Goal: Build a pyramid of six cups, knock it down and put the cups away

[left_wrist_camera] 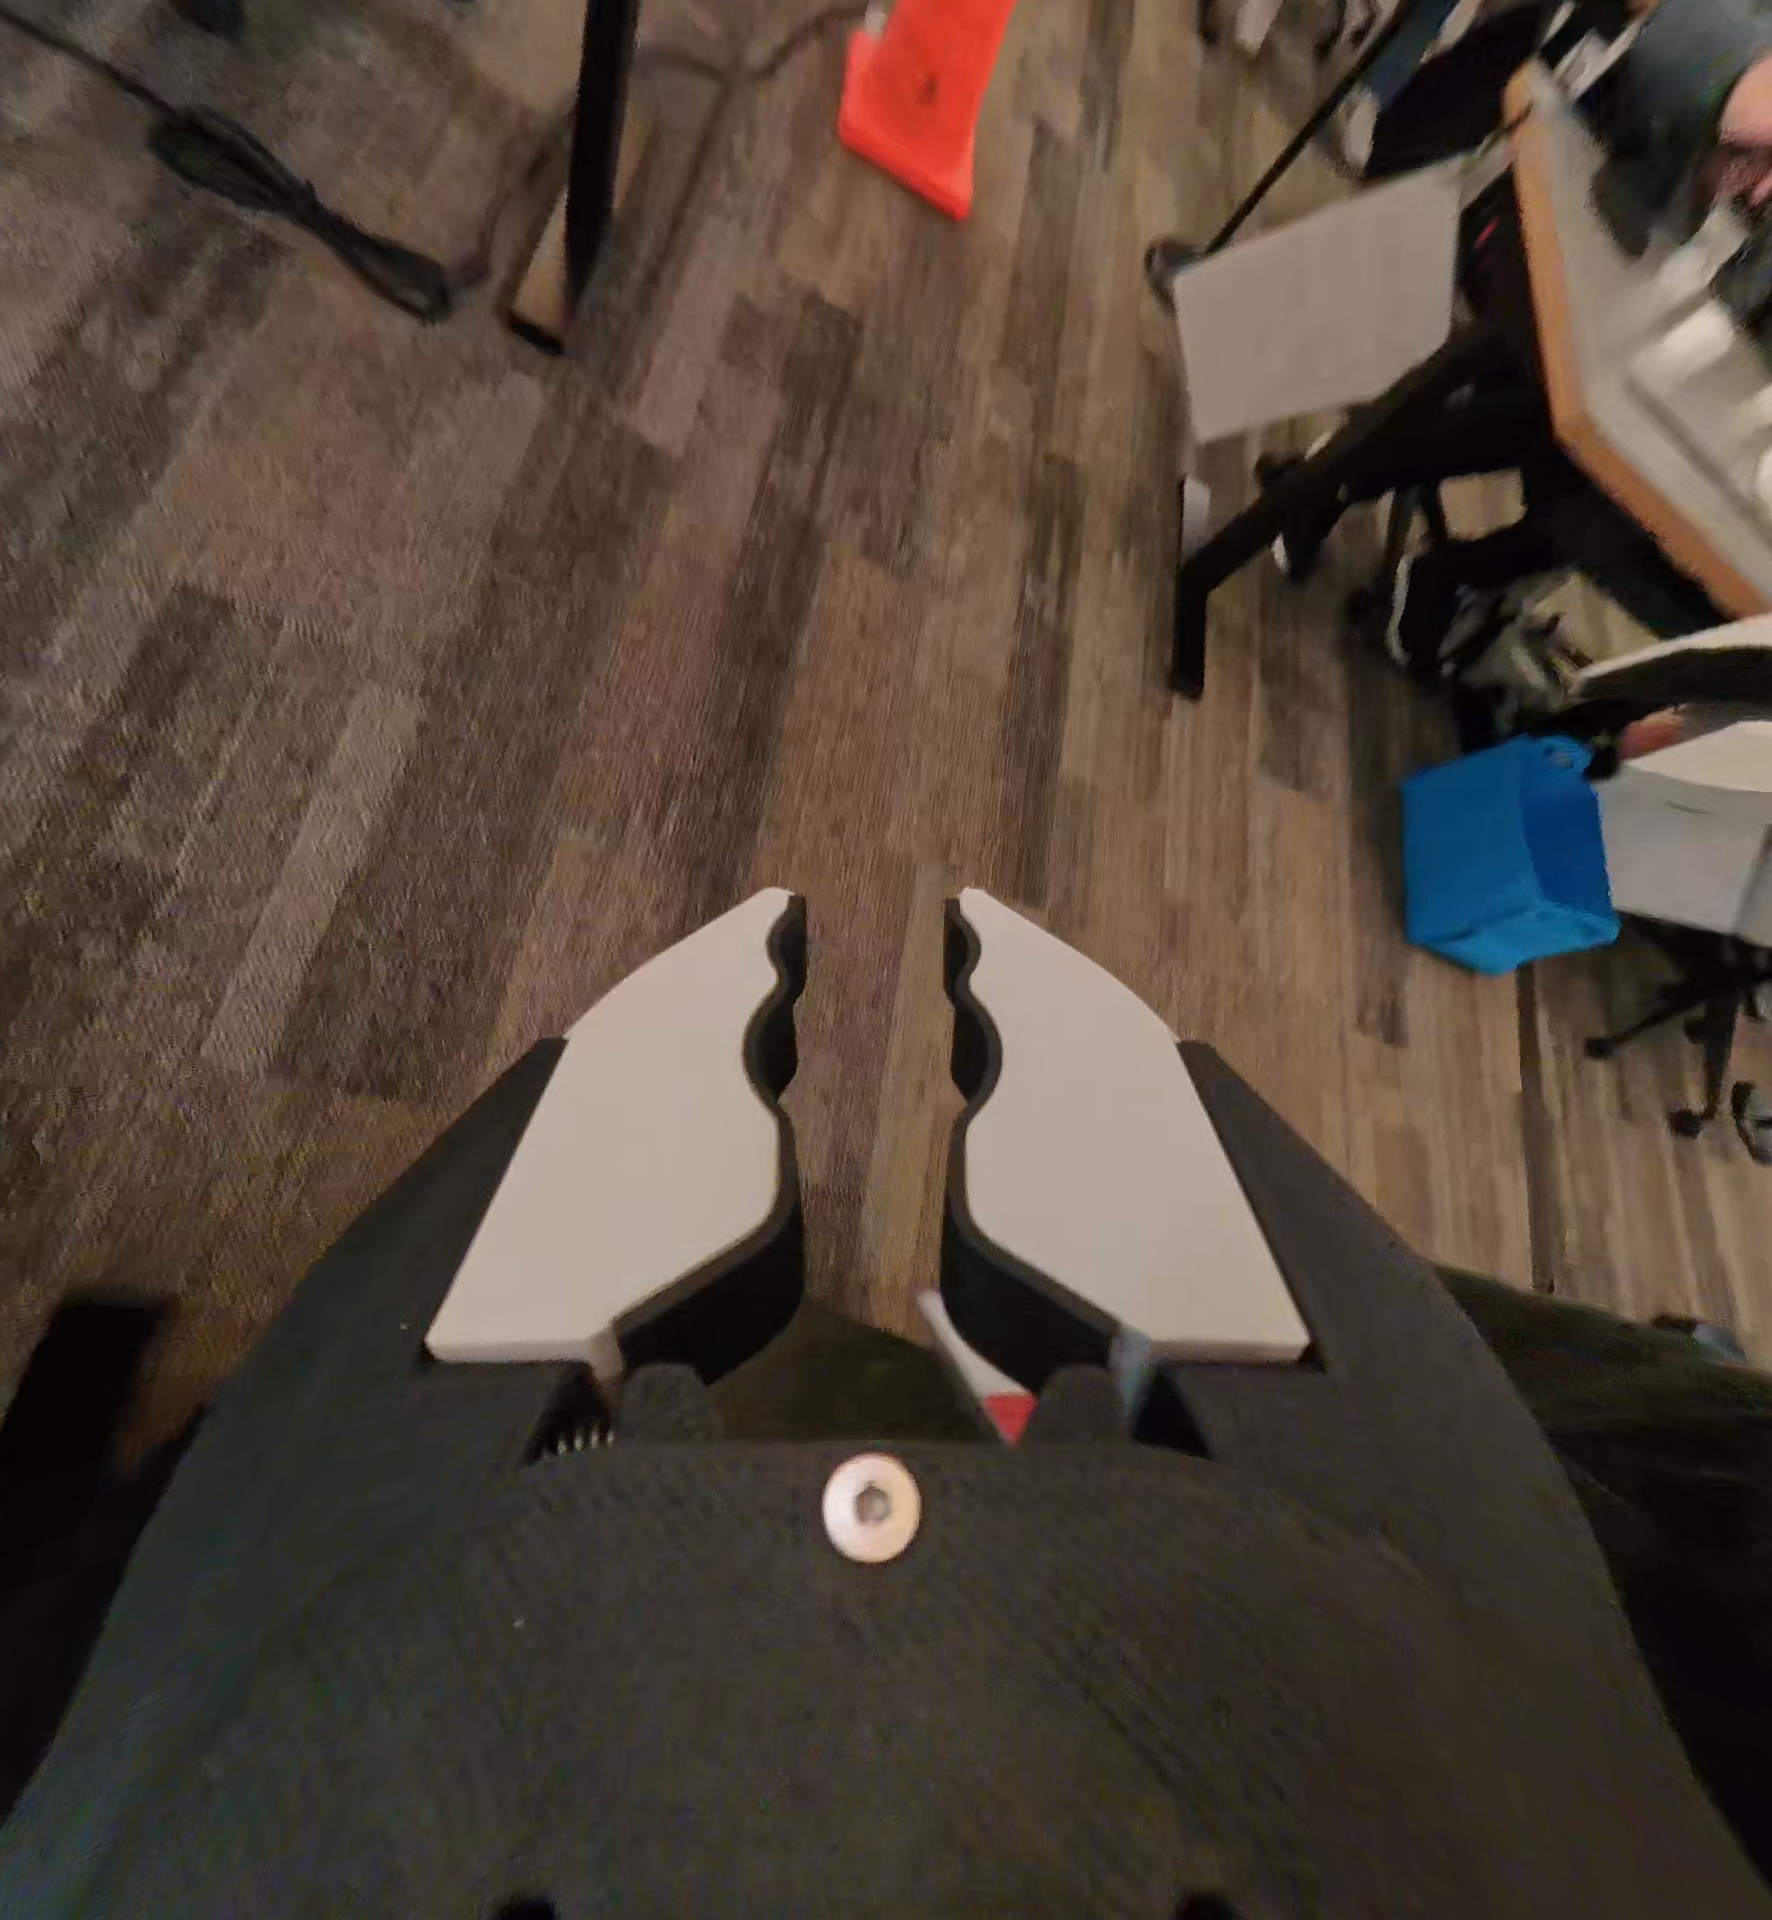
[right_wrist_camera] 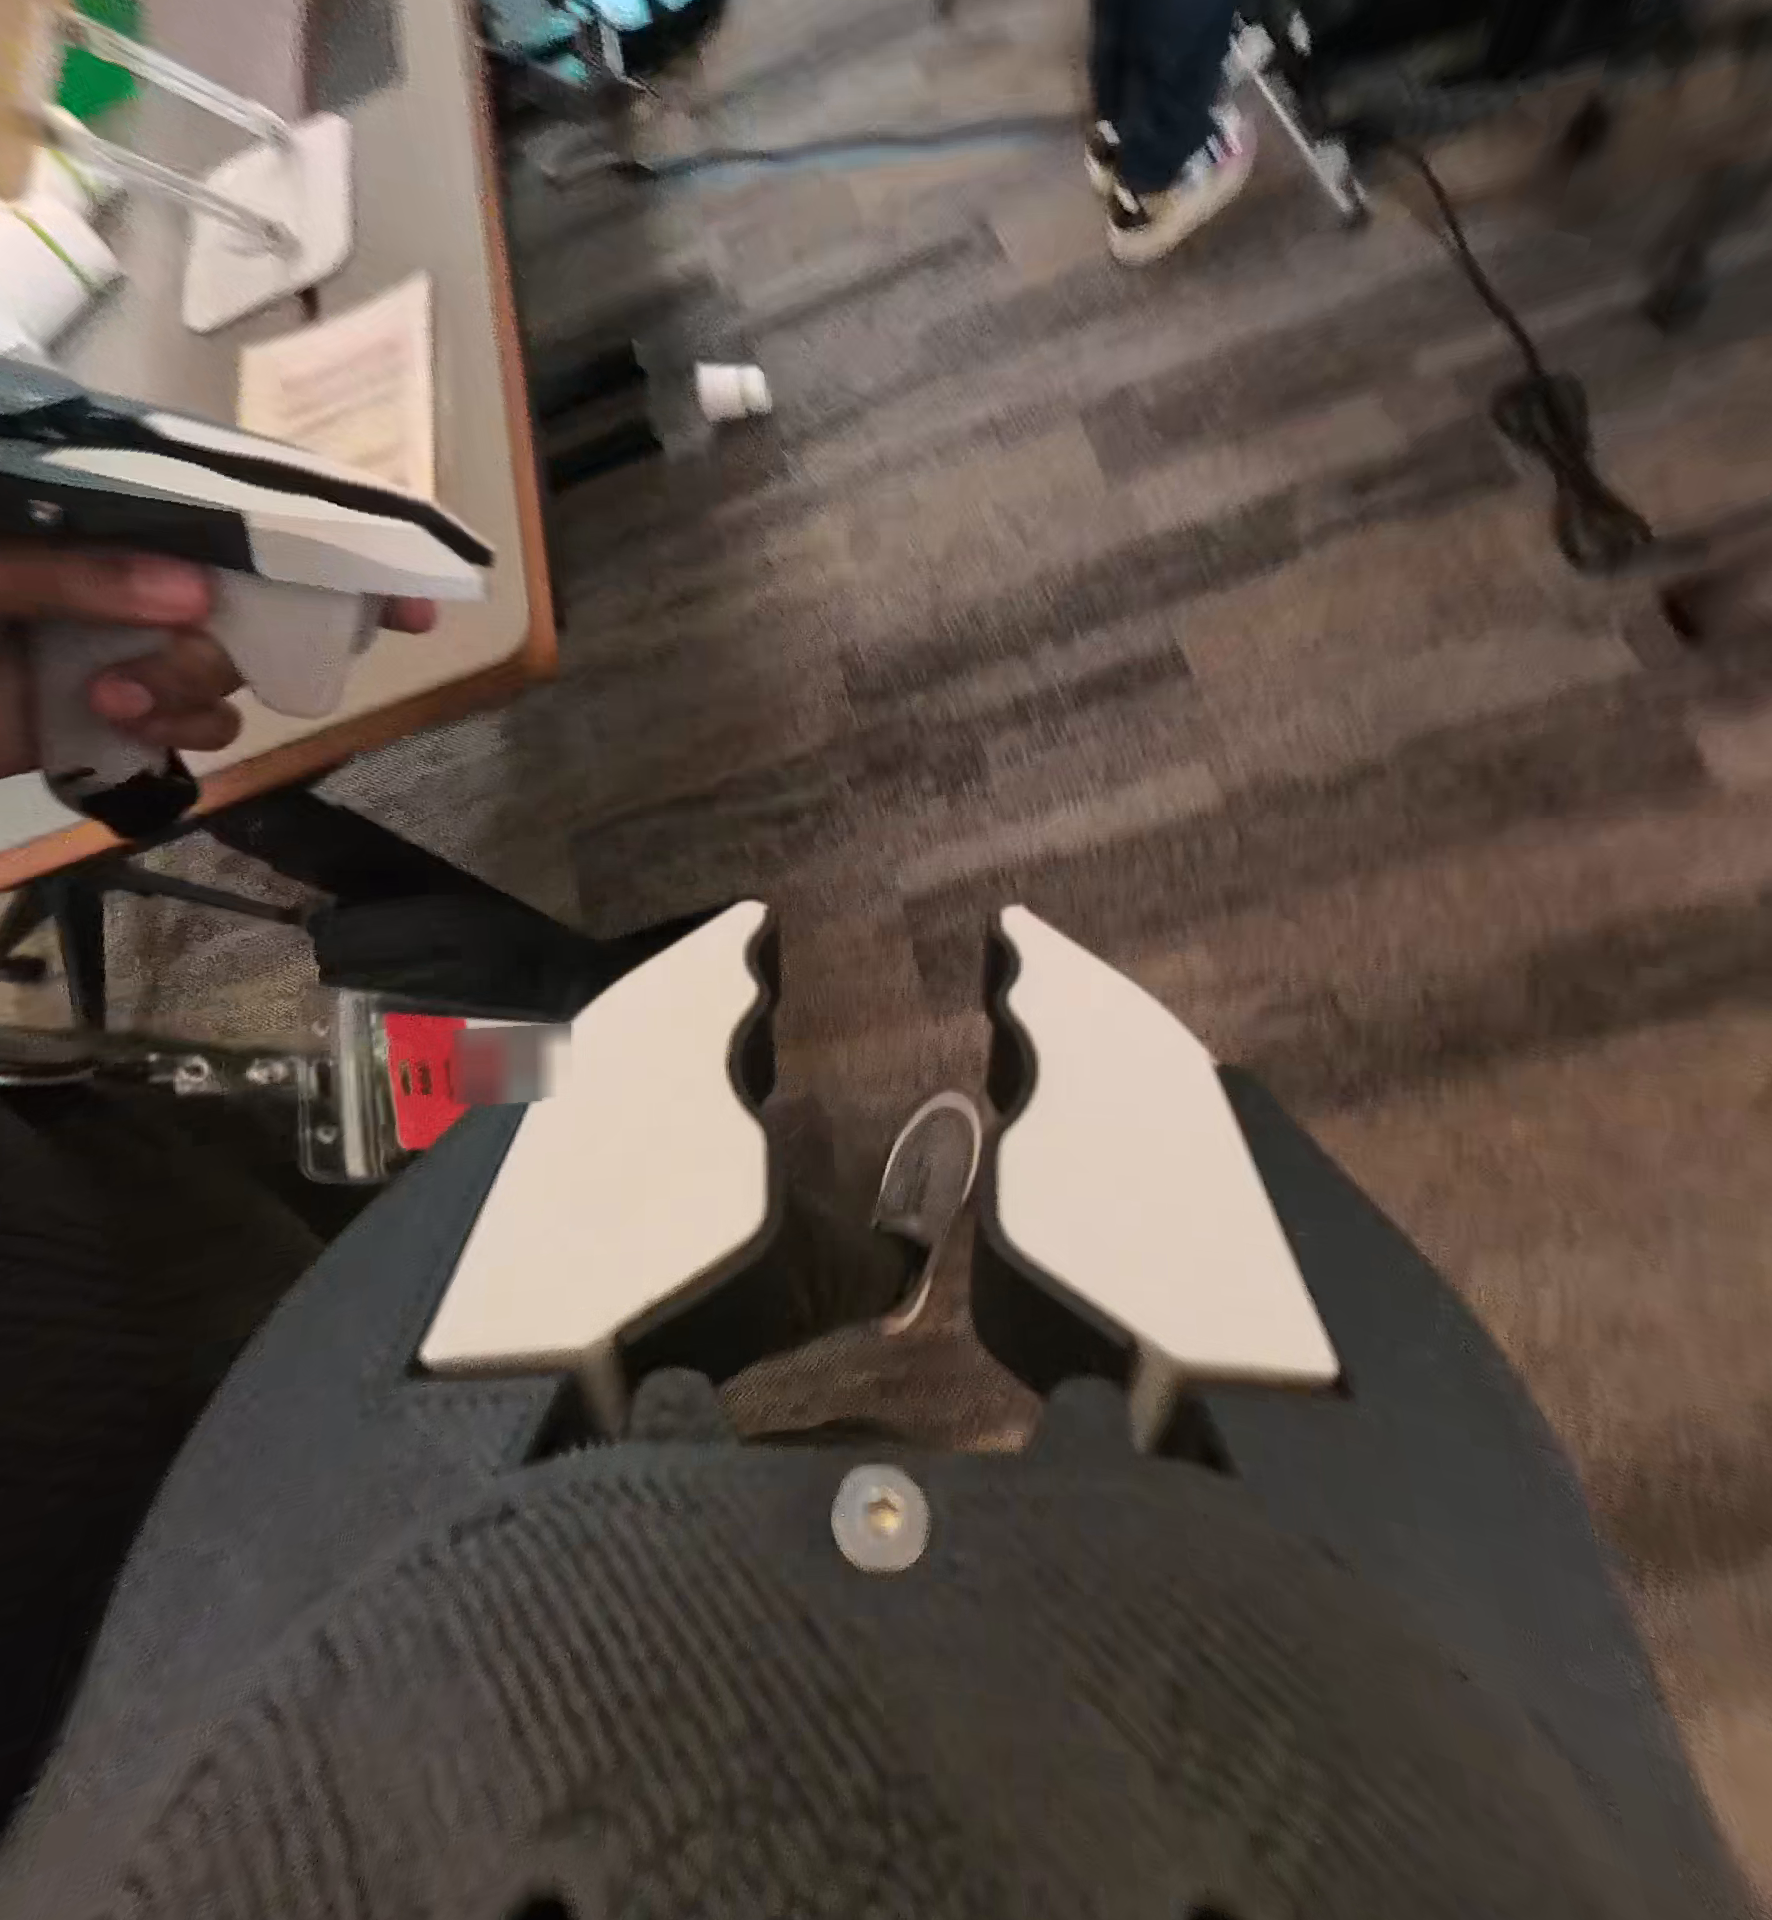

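My left gripper [left_wrist_camera: 874, 914] is open and empty, held over the grey-brown carpet [left_wrist_camera: 446, 675] and pointing down at it. My right gripper [right_wrist_camera: 882, 925] is open and empty too, also over the carpet [right_wrist_camera: 1277, 779]. A grey shoe [right_wrist_camera: 929, 1174] shows on the floor between its fingers. In the right wrist view a hand [right_wrist_camera: 82, 665] holds the left gripper [right_wrist_camera: 466, 566] beside a table corner [right_wrist_camera: 539, 644]. In the left wrist view the right gripper [left_wrist_camera: 1713, 675] shows at the right edge, next to a blue box-shaped thing [left_wrist_camera: 1505, 852].
A wood-edged table [right_wrist_camera: 466, 208] carries a paper sheet [right_wrist_camera: 342, 374] and white items. On the floor are an orange object [left_wrist_camera: 923, 94], a black table leg [left_wrist_camera: 591, 156], cables [left_wrist_camera: 300, 197] [right_wrist_camera: 1568, 468] and a small white piece [right_wrist_camera: 731, 390]. Another person's feet [right_wrist_camera: 1173, 187] stand far off.
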{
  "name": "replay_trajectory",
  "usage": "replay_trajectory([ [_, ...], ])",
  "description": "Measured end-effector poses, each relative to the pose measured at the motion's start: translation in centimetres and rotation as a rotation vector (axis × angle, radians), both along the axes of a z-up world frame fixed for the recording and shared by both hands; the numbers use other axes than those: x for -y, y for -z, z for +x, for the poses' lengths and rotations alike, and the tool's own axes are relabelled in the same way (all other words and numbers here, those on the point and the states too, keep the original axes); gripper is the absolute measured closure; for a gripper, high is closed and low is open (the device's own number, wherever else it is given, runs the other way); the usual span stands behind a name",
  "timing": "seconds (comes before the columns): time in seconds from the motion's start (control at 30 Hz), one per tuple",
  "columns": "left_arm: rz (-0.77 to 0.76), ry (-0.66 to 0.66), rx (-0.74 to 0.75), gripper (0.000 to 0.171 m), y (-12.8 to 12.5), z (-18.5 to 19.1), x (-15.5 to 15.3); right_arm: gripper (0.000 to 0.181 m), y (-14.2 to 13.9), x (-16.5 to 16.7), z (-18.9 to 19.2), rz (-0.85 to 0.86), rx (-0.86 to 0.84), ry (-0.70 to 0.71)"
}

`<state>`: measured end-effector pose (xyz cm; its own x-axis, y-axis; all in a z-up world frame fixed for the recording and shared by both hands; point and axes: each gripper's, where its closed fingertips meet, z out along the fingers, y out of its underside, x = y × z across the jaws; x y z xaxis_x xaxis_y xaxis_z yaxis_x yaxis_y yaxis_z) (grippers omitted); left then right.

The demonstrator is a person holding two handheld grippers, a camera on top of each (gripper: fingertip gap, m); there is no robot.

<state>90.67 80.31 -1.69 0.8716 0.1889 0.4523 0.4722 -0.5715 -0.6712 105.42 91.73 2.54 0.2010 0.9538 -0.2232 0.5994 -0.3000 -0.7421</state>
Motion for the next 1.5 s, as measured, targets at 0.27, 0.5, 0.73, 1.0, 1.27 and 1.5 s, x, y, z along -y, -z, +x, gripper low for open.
replay_trajectory([
  [0.27,0.043,-0.305,-0.058,0.145,-3.5,-22.5,-7.7,0.14,0.2,-8.0,-27.0,0.031,-0.055,-0.392],
  [0.5,-0.057,-0.76,0.026,0.148,0.1,-37.3,-7.8,0.137,4.3,-12.1,-48.5,-0.025,-0.007,-0.767],
  [0.73,-0.094,-1.035,0.026,0.144,-1.1,-48.5,-7.1,0.112,4.5,-10.1,-68.7,0.012,0.013,-1.123],
  [1.0,-0.035,-1.177,0.025,0.134,5.1,-65.1,-5.9,0.099,14.8,-4.8,-93.8,0.17,-0.01,-1.229],
  [1.27,-0.048,-1.095,0.227,0.125,22.7,-81.6,-9.1,0.084,41.9,4.8,-120.7,0.134,-0.114,-1.284],
  [1.5,-0.086,-1.263,0.195,0.131,45.7,-96.2,-4.6,0.089,74.2,13.6,-138.5,0.3,0.015,-1.406],
])
